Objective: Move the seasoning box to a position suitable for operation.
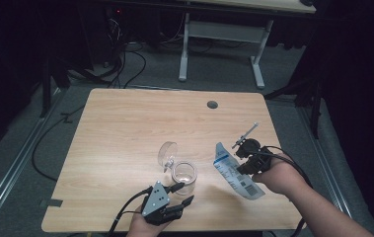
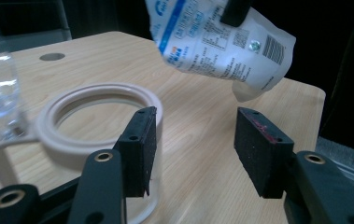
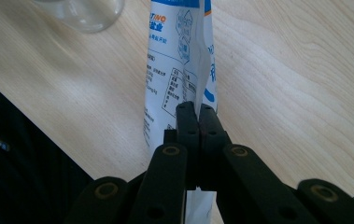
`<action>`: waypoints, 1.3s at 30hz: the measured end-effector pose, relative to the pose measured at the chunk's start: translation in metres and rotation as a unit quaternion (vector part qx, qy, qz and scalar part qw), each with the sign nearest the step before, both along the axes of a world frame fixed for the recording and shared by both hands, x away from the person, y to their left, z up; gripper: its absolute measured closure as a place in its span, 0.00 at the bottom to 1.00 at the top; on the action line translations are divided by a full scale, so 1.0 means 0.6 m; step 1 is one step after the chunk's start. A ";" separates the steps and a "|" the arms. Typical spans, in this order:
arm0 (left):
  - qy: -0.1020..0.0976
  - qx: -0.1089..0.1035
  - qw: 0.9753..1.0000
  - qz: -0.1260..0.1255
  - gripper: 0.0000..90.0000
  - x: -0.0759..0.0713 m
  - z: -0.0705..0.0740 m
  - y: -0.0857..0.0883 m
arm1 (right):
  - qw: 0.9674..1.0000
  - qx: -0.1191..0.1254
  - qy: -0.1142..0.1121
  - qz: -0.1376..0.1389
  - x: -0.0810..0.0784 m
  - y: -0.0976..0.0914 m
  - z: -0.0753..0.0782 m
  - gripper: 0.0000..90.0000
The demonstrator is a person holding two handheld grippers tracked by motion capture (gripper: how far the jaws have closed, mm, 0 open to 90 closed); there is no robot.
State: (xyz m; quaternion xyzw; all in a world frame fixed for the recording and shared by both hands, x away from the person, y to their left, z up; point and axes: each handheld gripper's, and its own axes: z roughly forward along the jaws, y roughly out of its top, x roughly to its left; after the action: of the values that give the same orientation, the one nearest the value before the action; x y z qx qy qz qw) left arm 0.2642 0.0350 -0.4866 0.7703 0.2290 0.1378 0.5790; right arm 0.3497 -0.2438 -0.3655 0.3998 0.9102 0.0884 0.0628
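High view: fixed above the person's side, looks fwd and down on the whole table point(image 1: 125, 123), far off. Left gripper view: low, close, looks level across the tabletop past the jar point(image 2: 102, 121) to the pouch point(image 2: 221, 44). Right gripper view: close, looks down the pouch. All 3 views share pouch and jar.

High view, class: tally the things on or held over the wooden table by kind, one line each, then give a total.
Clear glass jar with hinged lid: 1
White and blue printed plastic pouch: 1
Black two-jaw tool: 2, left tool and right tool
Total: 4
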 end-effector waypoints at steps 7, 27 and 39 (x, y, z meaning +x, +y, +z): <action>-0.007 0.009 1.000 -0.021 0.57 0.002 0.008 -0.047 | 1.000 0.007 -0.003 0.006 -0.007 0.013 0.015 1.00; -0.004 0.008 0.999 -0.053 0.55 -0.010 -0.024 -0.080 | 1.000 0.012 -0.010 0.014 -0.024 0.058 0.046 1.00; -0.002 0.013 0.998 -0.059 0.51 -0.010 -0.044 -0.100 | 1.000 0.014 -0.003 0.026 -0.034 0.082 0.051 1.00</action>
State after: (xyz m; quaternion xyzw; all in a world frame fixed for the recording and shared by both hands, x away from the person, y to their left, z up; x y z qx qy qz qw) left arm 0.2582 -0.0251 -0.5128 0.7895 0.1802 0.1076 0.5767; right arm 0.3296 -0.1948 -0.3348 0.3769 0.9186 0.1039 0.0578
